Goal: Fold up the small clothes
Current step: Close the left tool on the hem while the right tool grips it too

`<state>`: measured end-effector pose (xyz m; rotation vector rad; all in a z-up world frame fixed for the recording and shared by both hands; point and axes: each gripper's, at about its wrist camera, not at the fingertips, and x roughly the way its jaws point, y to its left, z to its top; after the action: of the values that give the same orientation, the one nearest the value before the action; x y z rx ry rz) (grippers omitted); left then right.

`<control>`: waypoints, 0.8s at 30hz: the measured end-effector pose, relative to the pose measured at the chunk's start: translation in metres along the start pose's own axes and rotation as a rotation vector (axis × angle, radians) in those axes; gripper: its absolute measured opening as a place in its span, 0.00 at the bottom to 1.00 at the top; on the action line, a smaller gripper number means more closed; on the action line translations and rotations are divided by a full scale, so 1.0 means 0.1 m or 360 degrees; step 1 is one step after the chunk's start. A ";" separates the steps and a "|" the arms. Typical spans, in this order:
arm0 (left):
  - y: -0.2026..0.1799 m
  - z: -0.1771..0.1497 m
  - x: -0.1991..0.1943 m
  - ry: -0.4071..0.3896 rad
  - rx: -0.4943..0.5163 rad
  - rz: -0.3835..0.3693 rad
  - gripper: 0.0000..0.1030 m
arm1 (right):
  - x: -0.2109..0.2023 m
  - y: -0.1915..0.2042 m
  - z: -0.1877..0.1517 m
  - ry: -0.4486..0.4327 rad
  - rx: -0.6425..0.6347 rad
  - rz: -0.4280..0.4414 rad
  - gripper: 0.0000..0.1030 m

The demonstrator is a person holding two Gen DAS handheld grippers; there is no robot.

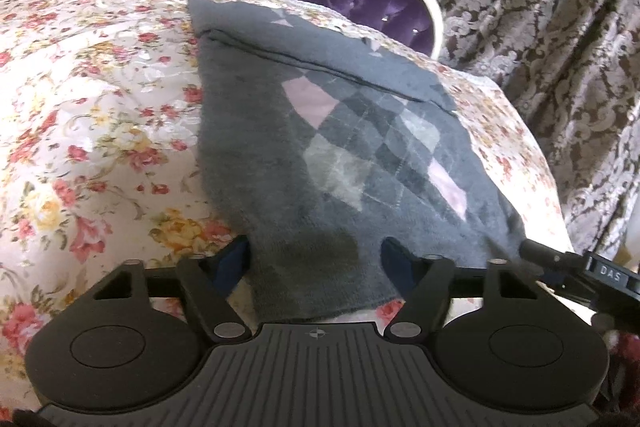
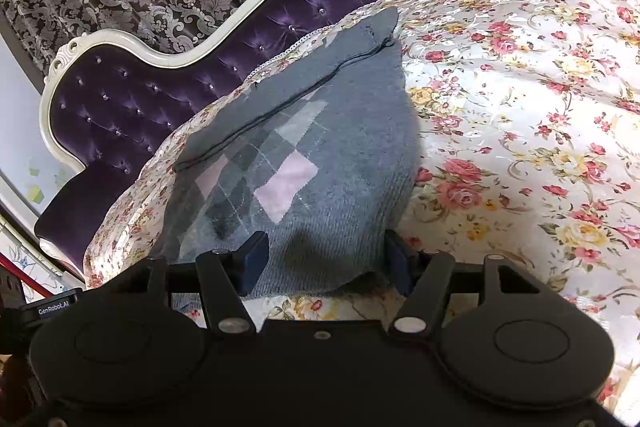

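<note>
Across frame centre: grey argyle garment [image 1: 360, 131] spread on floral bedspread [image 1: 100, 99], near hem between jaws. Left gripper [image 1: 316, 259] and right gripper [image 2: 324, 259] both parted, not clamped. Fold pending; next, pinch hem, lift, carry toward far edge.

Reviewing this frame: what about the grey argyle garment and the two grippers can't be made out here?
- Left wrist view: whether the left gripper pinches the grey argyle garment; the cloth covers its pads.
- Right wrist view: the garment's near hem under the right gripper, hidden by the gripper body.
- Both views: what kind of garment it is; folded, no sleeves or neckline show.
- Floral bedspread: cut off by the frame edges.
</note>
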<state>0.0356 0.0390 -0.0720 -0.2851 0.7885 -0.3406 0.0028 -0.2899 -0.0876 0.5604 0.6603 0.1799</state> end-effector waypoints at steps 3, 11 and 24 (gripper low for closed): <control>0.06 -0.01 -0.02 -0.0004 -0.0033 0.0012 0.47 | 0.01 0.01 0.01 0.0001 -0.0014 -0.0010 0.61; 0.14 0.06 -0.08 -0.0002 -0.0144 -0.0014 0.04 | 0.06 0.06 0.01 0.0024 -0.0043 -0.0087 0.14; 0.06 1.28 -0.50 -0.0331 -0.0110 -0.0294 0.03 | -0.23 0.29 0.88 -0.0252 0.0093 0.0329 0.12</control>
<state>0.0974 0.0800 0.0433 -0.4527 0.5713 -0.4500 0.0404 -0.3113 -0.0029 0.6917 0.4544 0.3075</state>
